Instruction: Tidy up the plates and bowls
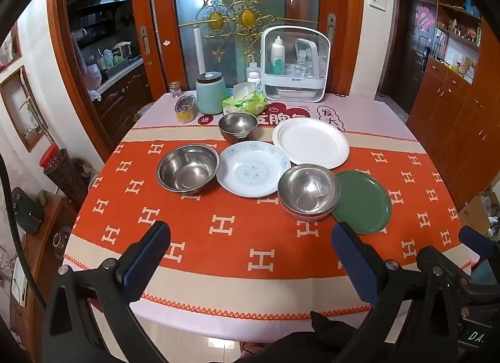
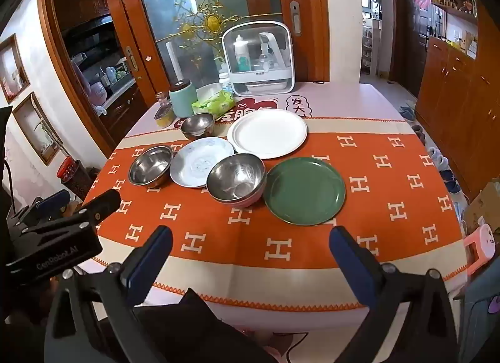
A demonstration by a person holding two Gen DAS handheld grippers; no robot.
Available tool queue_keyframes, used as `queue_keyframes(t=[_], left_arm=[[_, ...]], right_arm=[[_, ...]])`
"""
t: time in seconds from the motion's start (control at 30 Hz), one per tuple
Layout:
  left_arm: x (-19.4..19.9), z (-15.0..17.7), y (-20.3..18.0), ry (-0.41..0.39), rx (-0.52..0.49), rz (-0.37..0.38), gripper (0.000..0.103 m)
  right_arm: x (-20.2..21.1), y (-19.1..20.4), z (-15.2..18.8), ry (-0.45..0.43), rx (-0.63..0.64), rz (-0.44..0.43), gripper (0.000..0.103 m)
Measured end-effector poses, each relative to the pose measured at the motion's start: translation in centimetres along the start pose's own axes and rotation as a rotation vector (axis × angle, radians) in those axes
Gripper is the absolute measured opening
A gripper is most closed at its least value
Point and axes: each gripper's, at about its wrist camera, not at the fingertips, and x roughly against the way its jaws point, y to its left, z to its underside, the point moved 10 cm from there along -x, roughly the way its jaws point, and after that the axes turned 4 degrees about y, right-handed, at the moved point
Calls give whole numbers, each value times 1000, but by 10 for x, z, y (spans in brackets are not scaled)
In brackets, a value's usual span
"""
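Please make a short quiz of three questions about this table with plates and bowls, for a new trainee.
1. How many plates lie on the tablecloth?
2. True or false: the left gripper is closed on a bowl.
3. Which plate lies nearest the right gripper? A) white B) green C) blue-patterned

Key:
1. Three: the white plate, the blue-patterned plate and the green plate.
2. False. Its jaws stand open above the cloth with nothing between them.
3. B. The green plate lies beside the nearest steel bowl.
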Motion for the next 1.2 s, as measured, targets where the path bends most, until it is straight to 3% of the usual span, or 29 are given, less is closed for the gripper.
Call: queue_keyframes(t=[1.2], left_arm=[[-6,0,-11,10,-15,27,102]], right_arm=[[-2,5,1,17,0,11,101]])
